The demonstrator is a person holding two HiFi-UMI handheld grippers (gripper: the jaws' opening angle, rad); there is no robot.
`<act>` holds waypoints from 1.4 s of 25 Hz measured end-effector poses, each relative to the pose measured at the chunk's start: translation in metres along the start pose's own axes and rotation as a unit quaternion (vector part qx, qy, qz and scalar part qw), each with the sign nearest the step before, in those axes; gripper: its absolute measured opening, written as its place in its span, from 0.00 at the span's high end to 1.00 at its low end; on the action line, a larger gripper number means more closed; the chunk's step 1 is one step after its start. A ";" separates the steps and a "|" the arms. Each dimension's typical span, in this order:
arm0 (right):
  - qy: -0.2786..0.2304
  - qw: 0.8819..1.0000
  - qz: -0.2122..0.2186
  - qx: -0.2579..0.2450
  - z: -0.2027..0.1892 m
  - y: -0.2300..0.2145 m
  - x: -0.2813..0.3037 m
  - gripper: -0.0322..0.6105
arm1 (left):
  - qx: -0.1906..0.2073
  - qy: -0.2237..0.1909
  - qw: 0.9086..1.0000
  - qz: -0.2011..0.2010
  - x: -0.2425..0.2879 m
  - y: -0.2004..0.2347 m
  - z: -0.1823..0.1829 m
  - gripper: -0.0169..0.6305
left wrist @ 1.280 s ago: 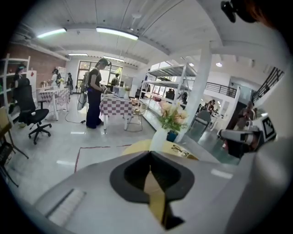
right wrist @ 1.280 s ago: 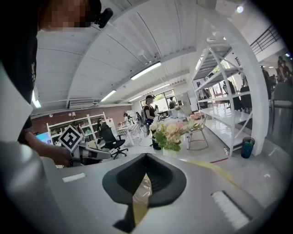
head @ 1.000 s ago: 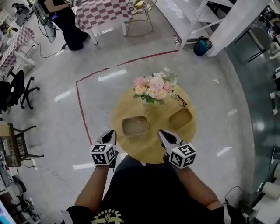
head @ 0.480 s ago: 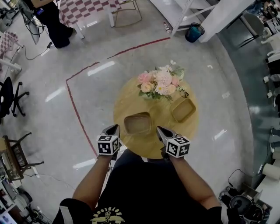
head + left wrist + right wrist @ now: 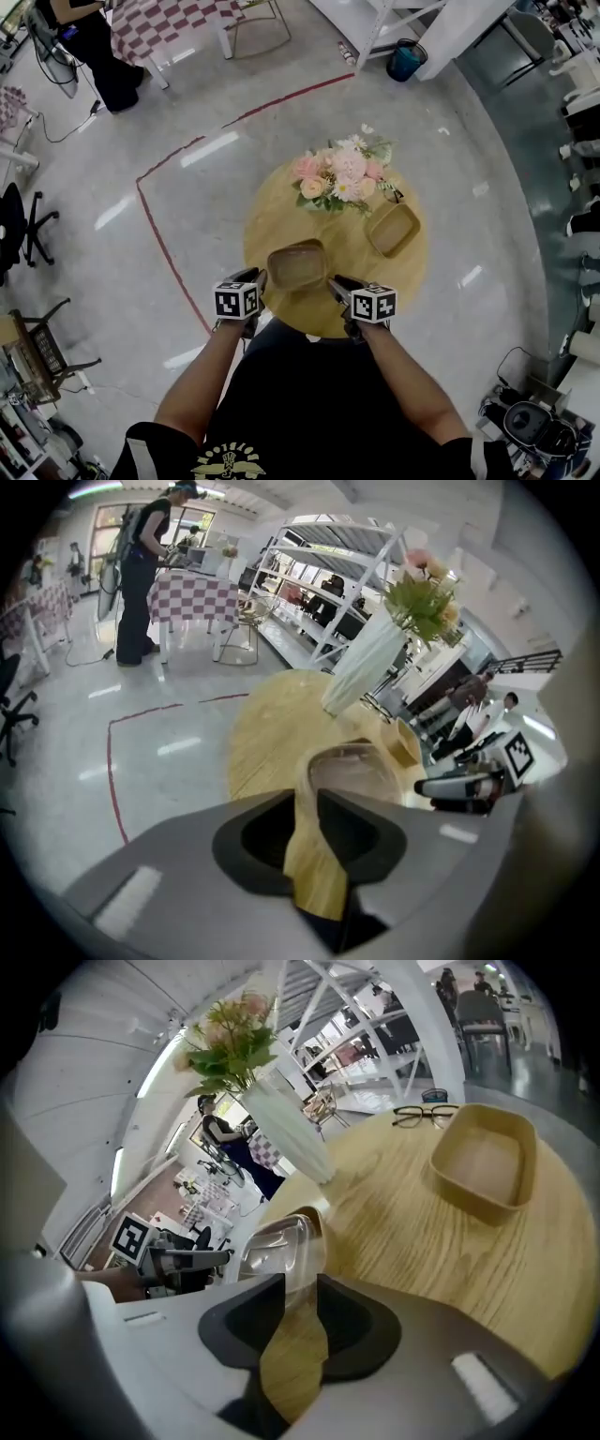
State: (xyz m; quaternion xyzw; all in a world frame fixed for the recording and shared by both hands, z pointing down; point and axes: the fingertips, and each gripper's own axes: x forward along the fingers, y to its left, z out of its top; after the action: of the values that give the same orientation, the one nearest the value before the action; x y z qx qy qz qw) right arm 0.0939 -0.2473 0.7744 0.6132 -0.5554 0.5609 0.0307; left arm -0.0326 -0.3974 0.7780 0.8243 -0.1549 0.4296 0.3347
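Observation:
A round wooden table (image 5: 281, 220) carries a white vase of pink flowers (image 5: 342, 178), glasses (image 5: 390, 194), an open tan tray (image 5: 394, 229) and a nearer tan tray under a clear lid (image 5: 298, 264). My left gripper (image 5: 257, 276) hangs at the table's near edge, just left of the lidded tray, jaws together and holding nothing. My right gripper (image 5: 335, 281) sits just right of that tray, likewise shut and empty. The lidded tray (image 5: 352, 771) lies right beyond the left gripper (image 5: 305, 803), and the same tray (image 5: 277, 1246) lies just past the right gripper (image 5: 300, 1293).
A red tape line (image 5: 155, 239) marks the floor around the table. A checkered table (image 5: 164, 19) with a person (image 5: 84, 37) stands far back left, a white rack and blue bin (image 5: 406, 58) back right, and an office chair (image 5: 14, 225) at left.
Both grippers have tipped down from facing the room and ceiling toward the tabletop. They have moved forward and inward, closing on either side of the lidded tray.

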 end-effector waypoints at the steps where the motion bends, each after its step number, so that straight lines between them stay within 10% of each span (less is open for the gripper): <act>1: 0.004 1.000 0.001 0.008 -0.004 -0.002 0.002 0.79 | -0.006 0.001 1.000 -0.005 0.002 0.000 -0.001 0.85; 21: 0.016 0.995 0.060 0.077 -0.022 0.006 0.021 0.87 | -0.012 0.012 0.998 -0.054 0.010 -0.012 -0.002 0.95; 35: -0.026 0.998 0.006 -0.050 0.023 0.024 -0.037 0.88 | 0.047 -0.058 0.997 -0.035 -0.030 -0.063 0.046 0.95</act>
State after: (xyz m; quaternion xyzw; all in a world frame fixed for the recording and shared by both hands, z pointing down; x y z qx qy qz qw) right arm 0.1009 -0.2473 0.7251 0.6218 -0.5870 0.5166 0.0441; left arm 0.0119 -0.3840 0.7090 0.8674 -0.1248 0.3764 0.3006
